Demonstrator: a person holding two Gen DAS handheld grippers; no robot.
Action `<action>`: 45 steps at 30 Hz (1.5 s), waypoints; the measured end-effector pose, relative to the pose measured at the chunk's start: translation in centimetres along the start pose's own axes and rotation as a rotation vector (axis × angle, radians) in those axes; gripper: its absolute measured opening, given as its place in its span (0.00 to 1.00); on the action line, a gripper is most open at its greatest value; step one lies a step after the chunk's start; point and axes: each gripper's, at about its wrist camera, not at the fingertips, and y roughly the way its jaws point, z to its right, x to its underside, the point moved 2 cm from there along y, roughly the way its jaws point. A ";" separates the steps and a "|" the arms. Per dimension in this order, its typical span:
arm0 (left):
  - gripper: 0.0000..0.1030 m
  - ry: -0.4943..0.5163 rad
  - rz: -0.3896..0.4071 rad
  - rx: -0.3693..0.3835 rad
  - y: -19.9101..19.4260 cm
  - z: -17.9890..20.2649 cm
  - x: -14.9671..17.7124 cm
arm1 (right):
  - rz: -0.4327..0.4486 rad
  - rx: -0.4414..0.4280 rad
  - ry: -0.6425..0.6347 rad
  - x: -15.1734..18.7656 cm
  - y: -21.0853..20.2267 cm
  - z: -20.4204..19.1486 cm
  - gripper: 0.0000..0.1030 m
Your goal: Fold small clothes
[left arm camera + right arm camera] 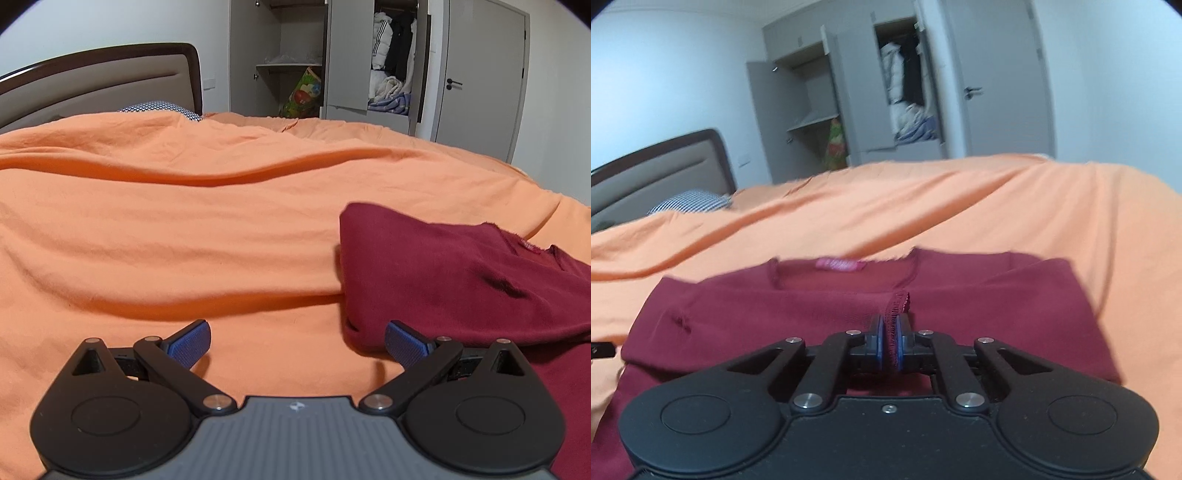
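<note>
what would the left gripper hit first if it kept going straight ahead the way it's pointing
Probably the orange bedspread: the open left gripper points low across bare cover, and the maroon shirt lies just right of that line. Depth is unclear.

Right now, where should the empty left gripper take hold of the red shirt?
Take the folded corner of the red shirt beside the open left gripper, coming in low from its left. That edge sits raised off the orange sheet. The right gripper holds a hem.

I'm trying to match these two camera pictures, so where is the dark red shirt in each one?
Left wrist: dark red shirt lies at right, on the orange bedcover.
Right wrist: it fills the lower centre, its hem pinched in the right gripper.
Shared landmark: the open wardrobe.
</note>
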 end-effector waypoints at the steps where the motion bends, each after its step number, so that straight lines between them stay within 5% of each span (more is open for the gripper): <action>1: 1.00 0.001 0.007 0.002 -0.1 0.0 0.0 | -0.009 0.022 -0.008 0.1 0.0 0.1 0.06; 10: 1.00 -0.001 0.037 -0.005 1.0 0.7 -1.3 | -0.059 0.059 -0.048 1.3 1.1 0.0 0.13; 13: 1.00 0.114 0.060 0.058 0.3 1.4 -0.7 | -0.029 0.075 -0.053 1.1 0.5 0.0 0.28; 17: 1.00 0.243 0.090 0.047 -0.2 3.2 1.1 | -0.014 0.064 -0.093 1.1 0.5 -0.6 0.61; 24: 1.00 0.064 0.067 0.074 0.9 2.9 -0.3 | -0.035 0.080 -0.123 1.9 1.3 -0.9 0.67; 30: 0.98 -0.007 0.062 0.198 2.2 1.0 -2.2 | -0.035 0.063 -0.091 2.4 1.6 -0.4 0.68; 35: 0.79 -0.064 -0.021 0.294 5.6 0.3 -4.6 | -0.029 0.061 -0.087 2.8 1.6 -0.3 0.68; 36: 0.68 -0.089 -0.043 0.309 6.3 0.2 -5.0 | -0.027 0.060 -0.085 2.8 1.6 -0.2 0.68; 37: 0.37 -0.112 -0.069 0.329 7.0 0.1 -5.1 | -0.025 0.058 -0.084 2.8 1.6 -0.2 0.68; 38: 0.15 -0.134 -0.100 0.349 7.5 0.0 -5.4 | -0.023 0.057 -0.083 2.9 1.6 -0.2 0.68; 39: 0.05 -0.158 -0.123 0.362 7.8 0.1 -5.7 | -0.022 0.056 -0.083 2.9 1.7 -0.1 0.68; 41: 0.04 -0.141 -0.082 0.352 6.7 0.5 -6.5 | -0.021 0.050 -0.086 3.0 1.7 -0.2 0.65; 45: 0.04 0.007 0.122 0.323 2.1 2.5 -7.9 | -0.021 0.054 -0.095 3.3 1.6 -0.3 0.65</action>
